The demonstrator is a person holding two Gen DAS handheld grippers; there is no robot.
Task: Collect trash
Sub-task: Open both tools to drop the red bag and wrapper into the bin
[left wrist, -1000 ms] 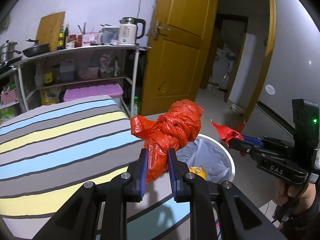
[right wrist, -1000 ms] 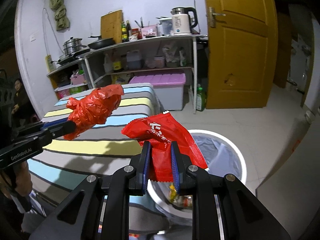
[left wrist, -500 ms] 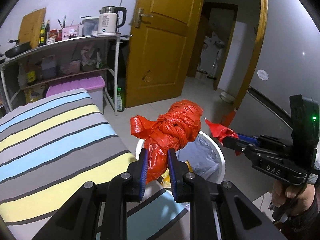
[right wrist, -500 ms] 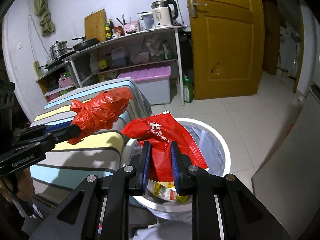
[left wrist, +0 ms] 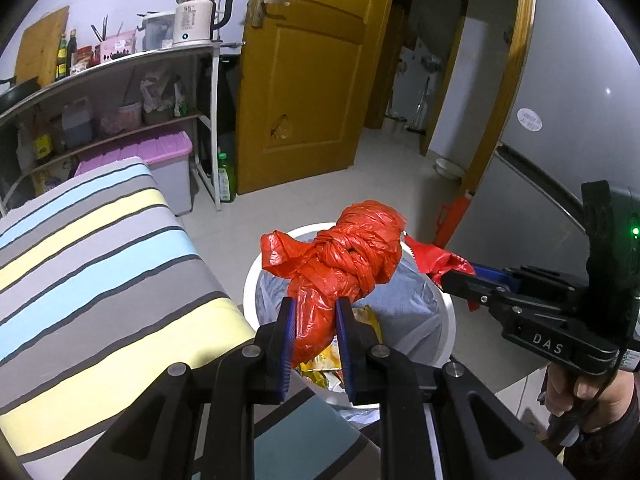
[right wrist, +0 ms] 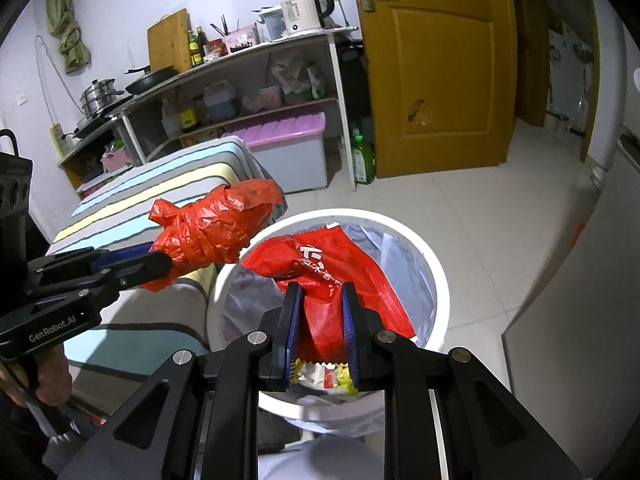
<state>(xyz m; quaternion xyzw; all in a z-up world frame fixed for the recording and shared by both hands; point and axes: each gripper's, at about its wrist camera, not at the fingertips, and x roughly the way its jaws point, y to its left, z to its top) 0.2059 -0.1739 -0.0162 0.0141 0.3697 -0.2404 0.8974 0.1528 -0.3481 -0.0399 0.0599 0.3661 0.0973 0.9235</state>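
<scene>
My left gripper [left wrist: 315,312] is shut on a knotted red plastic bag [left wrist: 344,256], held over the near rim of the white trash bin [left wrist: 448,312]. The same red plastic bag [right wrist: 212,232] shows in the right wrist view, at the bin's left edge. My right gripper [right wrist: 318,300] is shut on a flat red snack wrapper [right wrist: 320,268] with white print, held above the mouth of the white trash bin [right wrist: 436,268]. The bin has a grey liner, and yellow wrappers [right wrist: 336,372] lie inside it. Seen from the left wrist, the right gripper [left wrist: 460,276] comes in from the right.
A bed with a striped cover [left wrist: 92,264] borders the bin on the left. Behind stand a metal shelf [left wrist: 120,64] with a kettle and bottles, a purple-lidded box [left wrist: 160,152], a yellow door [left wrist: 304,80], and a grey fridge [left wrist: 560,152] to the right. Tiled floor [right wrist: 500,208] surrounds the bin.
Both grippers have moved forward and down over the bin, each still holding its red item. The bin now fills more of both views.
</scene>
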